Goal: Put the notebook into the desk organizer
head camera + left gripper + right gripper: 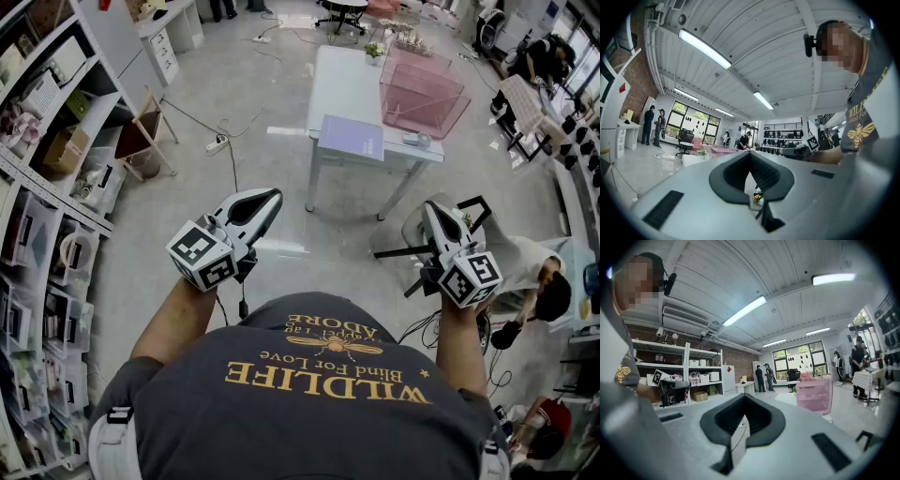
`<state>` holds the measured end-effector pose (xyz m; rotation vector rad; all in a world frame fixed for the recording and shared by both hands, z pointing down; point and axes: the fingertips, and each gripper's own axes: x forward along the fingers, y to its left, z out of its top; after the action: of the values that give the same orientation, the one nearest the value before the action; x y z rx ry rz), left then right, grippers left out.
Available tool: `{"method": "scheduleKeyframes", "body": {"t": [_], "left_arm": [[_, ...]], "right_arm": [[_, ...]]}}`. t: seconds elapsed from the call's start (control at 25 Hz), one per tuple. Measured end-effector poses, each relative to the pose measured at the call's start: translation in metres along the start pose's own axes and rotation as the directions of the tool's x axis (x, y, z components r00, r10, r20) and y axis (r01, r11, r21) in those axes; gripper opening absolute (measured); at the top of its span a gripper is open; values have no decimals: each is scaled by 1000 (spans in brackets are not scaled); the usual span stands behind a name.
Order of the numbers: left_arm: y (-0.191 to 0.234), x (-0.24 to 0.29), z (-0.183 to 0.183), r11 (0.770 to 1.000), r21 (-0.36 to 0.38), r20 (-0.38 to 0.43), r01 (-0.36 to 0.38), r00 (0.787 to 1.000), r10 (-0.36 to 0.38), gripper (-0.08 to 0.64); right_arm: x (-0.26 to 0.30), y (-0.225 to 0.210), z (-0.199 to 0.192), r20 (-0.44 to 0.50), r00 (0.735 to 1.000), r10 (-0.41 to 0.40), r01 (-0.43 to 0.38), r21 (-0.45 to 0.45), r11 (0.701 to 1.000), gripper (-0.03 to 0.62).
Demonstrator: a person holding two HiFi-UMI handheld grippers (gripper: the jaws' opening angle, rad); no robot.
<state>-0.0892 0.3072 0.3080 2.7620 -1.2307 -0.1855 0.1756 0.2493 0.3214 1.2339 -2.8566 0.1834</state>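
Both grippers, left [265, 202] and right [435, 214], are pinched shut on nothing and parked at my chest, since I'm well back from the table [336, 84]. Notebook [352, 138] lies flat there — just beside the pink organizer [422, 94].

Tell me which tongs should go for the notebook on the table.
Left, narrowly: the left tongs aim at the notebook on the table's left end; the right tongs face the pink organizer. Both are shut, empty.
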Motion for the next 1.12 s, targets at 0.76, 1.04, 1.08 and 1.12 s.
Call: {"method": "scheduleKeyframes", "body": {"t": [0.76,1.04,1.08,1.12], "left_arm": [[0,9,-4,1000,-8,-18,-2,1000,2,2],[-6,32,-3,1000,4,-21,-8,1000,8,2],[-9,36,-2,1000,5,-19,-11,1000,11,2],[-12,42,-1,1000,5,-16,-15,1000,15,2]], "right_arm": [[0,0,3,43,997,64,-65,29,997,243],[-7,-24,1,33,998,44,-44,8,999,447],[-10,-28,1,29,998,46,-47,8,999,453],[-14,-34,2,28,998,49,-50,9,999,454]]}}
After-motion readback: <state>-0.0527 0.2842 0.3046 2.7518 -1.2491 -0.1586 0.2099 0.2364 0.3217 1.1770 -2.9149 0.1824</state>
